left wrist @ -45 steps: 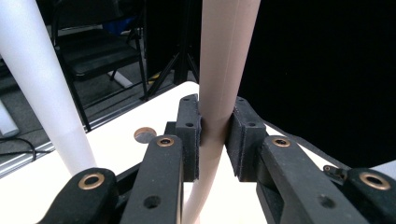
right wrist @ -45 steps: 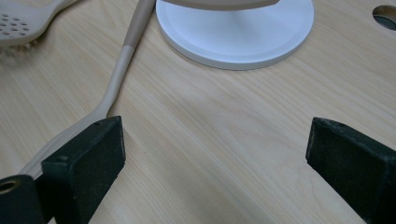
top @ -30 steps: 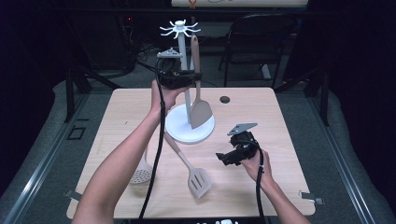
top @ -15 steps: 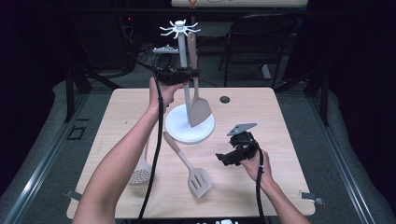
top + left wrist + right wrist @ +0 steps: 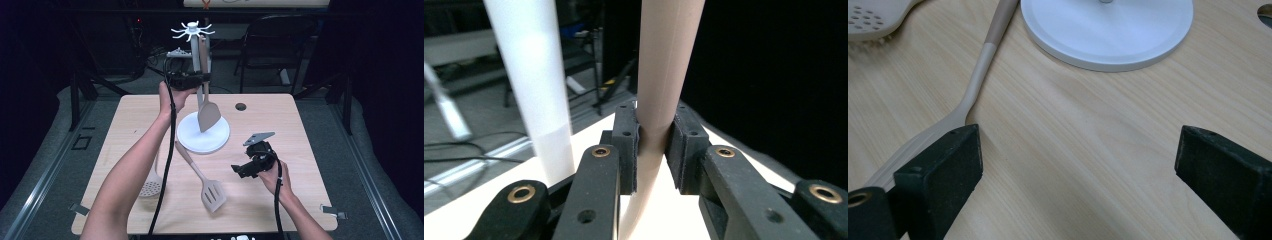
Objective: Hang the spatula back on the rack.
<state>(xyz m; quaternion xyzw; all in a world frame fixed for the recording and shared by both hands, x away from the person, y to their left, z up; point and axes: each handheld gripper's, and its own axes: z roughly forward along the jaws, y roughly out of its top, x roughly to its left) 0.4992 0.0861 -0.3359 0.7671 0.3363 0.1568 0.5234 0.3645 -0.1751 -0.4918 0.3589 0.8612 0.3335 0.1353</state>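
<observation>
Since the earlier frames the left gripper (image 5: 192,80) has carried the solid turner (image 5: 206,107) a little higher beside the white post of the utensil stand (image 5: 194,47), so its blade now hangs just above the stand's round base (image 5: 186,137) instead of low against it; the right gripper (image 5: 250,165) has kept its place over the desk (image 5: 300,130). The left gripper's jaws are clamped on the turner's handle (image 5: 664,75), pads pressing both sides of the narrow shaft, with the post (image 5: 531,75) just beside. The right gripper's jaws stand wide apart with nothing between them, near the slotted spatula (image 5: 210,187) lying on the desk; a perforated skimmer (image 5: 151,184) lies farther left. The turner looks light and stiff, a smooth plastic or nylon piece that could swivel in the pads if gripped loosely. Holding it at mid-handle, as here, seems right: it leaves the handle's top free to meet a hook on the stand's crown (image 5: 192,30), and the blade hangs plumb.
</observation>
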